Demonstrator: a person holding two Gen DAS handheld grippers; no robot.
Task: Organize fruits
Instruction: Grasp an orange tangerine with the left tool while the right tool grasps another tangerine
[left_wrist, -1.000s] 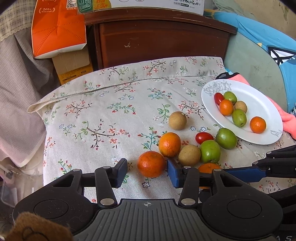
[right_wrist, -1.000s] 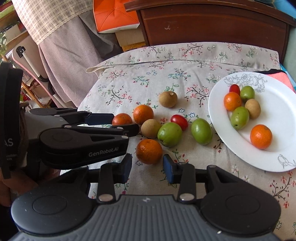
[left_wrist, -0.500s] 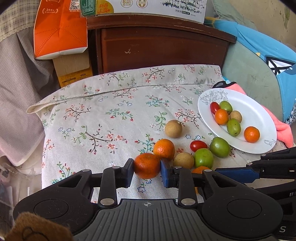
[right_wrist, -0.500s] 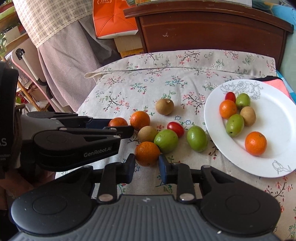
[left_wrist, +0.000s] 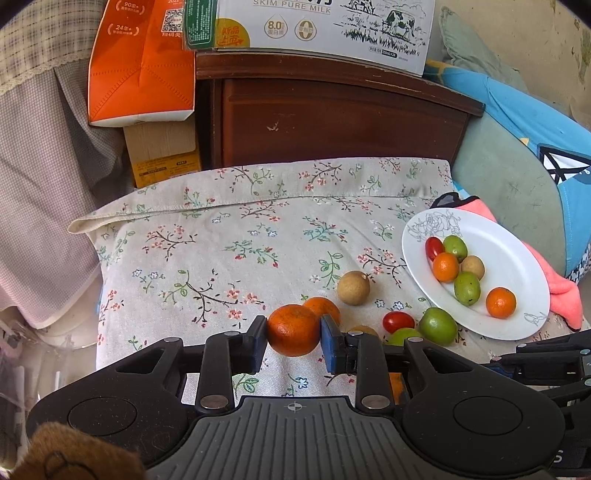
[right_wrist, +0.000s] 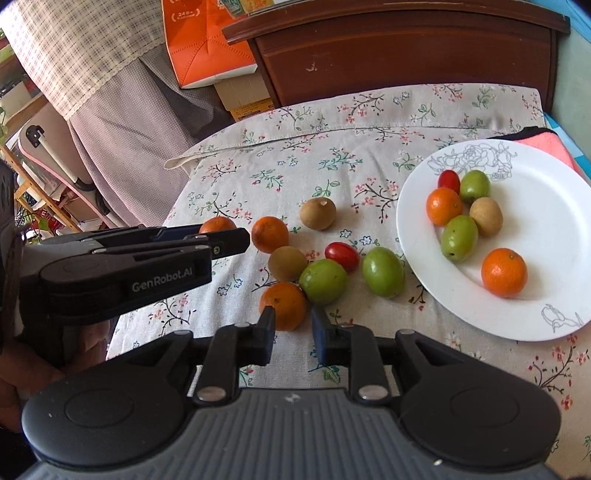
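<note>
Covering most of both views, the floral cloth (left_wrist: 221, 251) lay spread in front of a dark wooden cabinet (left_wrist: 332, 122), with a milk carton box (left_wrist: 325, 26) on top of the cabinet. At the cloth's right edge sat a white plate (left_wrist: 517, 258) that held six small fruits: two mandarins, two green fruits, a cherry tomato and a brown round one.

The left gripper (left_wrist: 293, 334) was pinching a mandarin (left_wrist: 293, 326), both pads pressed against its sides, just above the cloth. The right gripper (right_wrist: 290, 326) had just been opening its jaws. They stood a little apart, with another mandarin (right_wrist: 286, 301) resting on the cloth at their tips, unclamped.

Loose on the cloth between the grippers and the plate lay a third mandarin (right_wrist: 269, 233), two green fruits (right_wrist: 382, 271) either side of a cherry tomato (right_wrist: 341, 255), and two brown round fruits (right_wrist: 317, 213).
</note>
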